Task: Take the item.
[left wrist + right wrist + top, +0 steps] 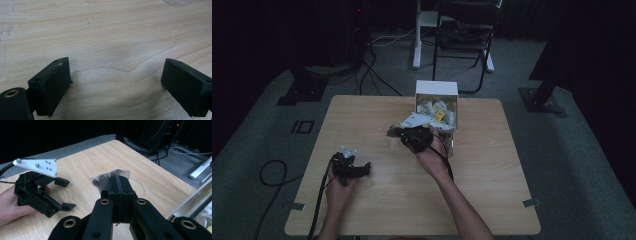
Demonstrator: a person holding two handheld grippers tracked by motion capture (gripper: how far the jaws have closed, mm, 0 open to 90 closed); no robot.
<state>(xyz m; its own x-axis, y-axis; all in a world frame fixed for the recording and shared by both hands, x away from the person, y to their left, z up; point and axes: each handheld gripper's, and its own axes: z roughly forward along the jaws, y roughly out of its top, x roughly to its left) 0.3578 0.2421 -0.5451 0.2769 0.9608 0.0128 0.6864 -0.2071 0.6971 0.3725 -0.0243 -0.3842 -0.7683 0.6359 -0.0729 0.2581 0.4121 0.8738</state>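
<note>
Left gripper (56, 193) jaws spread wide over table (112, 37); right gripper (119, 185) pinches one clear packet (105, 178).

Setting: a dim recording room or lab, not a home.
- Light wooden table (377, 120), centre of the high view, standing alone on grey carpet (572, 150).
- Black curtains (262, 35) closing off the upper left and right of the frame.
- Black stand feet (302, 90) on flat base plates at the table's far corners, upper left and upper right.
- Loose black cables (272, 172) across the carpet at left and upper centre.
- Folding chair (464, 35) and a white stand leg (417, 40) at top centre.
- Tape strips (531, 202) on the table's near corners.
</note>
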